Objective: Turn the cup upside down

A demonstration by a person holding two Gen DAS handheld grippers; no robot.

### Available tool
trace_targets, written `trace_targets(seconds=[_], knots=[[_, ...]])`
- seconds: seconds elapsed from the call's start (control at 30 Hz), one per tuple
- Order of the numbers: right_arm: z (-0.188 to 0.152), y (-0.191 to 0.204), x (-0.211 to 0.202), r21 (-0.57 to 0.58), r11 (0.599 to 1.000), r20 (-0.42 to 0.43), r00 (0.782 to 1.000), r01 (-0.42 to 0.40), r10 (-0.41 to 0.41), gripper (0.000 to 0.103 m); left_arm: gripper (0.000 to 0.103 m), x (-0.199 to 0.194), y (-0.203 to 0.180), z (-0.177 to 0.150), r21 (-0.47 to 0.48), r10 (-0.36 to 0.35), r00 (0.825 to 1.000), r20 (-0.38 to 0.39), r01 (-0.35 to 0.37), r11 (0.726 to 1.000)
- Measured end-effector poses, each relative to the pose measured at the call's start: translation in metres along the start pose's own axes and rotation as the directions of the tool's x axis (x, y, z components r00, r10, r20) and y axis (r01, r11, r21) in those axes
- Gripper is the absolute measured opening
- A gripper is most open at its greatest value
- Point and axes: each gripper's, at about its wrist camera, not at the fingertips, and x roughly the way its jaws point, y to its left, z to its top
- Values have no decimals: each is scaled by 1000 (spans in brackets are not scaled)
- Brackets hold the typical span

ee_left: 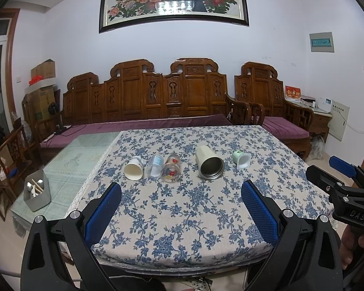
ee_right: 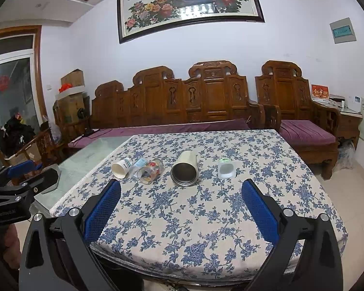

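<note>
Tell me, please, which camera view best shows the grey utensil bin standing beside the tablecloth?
The left wrist view: the grey utensil bin appears whole there, with utensils visible inside. In the right wrist view, the left gripper hides most of it, leaving only a grey sliver.

A blue-flowered tablecloth (ee_left: pixel 182 218) covers the table, with a grey metal utensil holder (ee_left: pixel 37 194) on the bare green glass beside it (chopsticks and spoons inside), a carved wooden sofa with purple cushions (ee_left: pixel 145 101) behind, and a framed peacock-and-peony picture (ee_left: pixel 173 0) above.
</note>
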Motion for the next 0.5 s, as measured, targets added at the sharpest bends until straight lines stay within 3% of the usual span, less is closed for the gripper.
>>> trace_targets(seconds=[0.5], knots=[[-1, -1, 0, 3, 1000, 1, 1000, 0, 0, 100, 95, -2, -2, 0, 5, -5, 1000, 5, 5, 1000]])
